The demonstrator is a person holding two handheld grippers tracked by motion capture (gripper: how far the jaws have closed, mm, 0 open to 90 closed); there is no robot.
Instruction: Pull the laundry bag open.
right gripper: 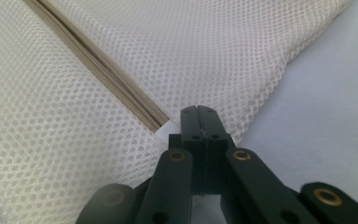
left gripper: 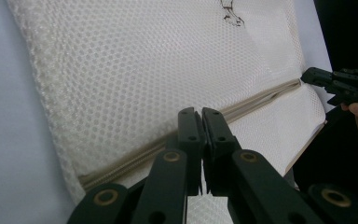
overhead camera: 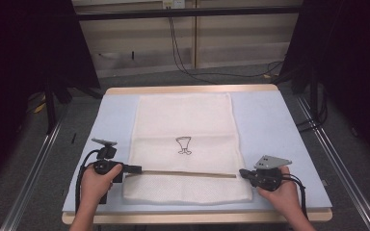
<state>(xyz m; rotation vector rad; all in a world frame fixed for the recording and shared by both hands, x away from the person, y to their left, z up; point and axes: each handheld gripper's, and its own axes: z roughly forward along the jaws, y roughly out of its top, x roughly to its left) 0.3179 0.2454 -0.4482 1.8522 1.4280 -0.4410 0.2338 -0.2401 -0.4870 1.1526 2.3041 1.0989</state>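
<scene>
Mesh laundry bag (overhead camera: 185,139) lies flat on the pale blue worktop (overhead camera: 111,115), its long axis running away from the person, with a tan zipper (overhead camera: 185,173) crossing it sideways near the near end.

Left claw (overhead camera: 137,169) sits at the zipper's left end, jaws pressed together. In the left gripper view its tips (left gripper: 201,122) rest right over the zipper line (left gripper: 135,156), which runs on ahead of them and to the right toward the other claw (left gripper: 314,76). Whether a pull tab is pinched between the jaws cannot be told; they hide that spot.

Right claw (overhead camera: 244,173) is at the zipper's right end, likewise pressed together. In the right gripper view its tips (right gripper: 199,115) close beside a small white tab (right gripper: 166,129) where the zipper (right gripper: 98,65) stops, seemingly pinching the bag's edge there, with the zipper stretching away ahead and to the left.

So the zipper lies on the line between the two claws, each at one end. Judging by this, the right one anchors the bag while the left is placed to travel along the zipper toward it.

Nothing can be made out inside the bag; it looks flat and empty.
</scene>
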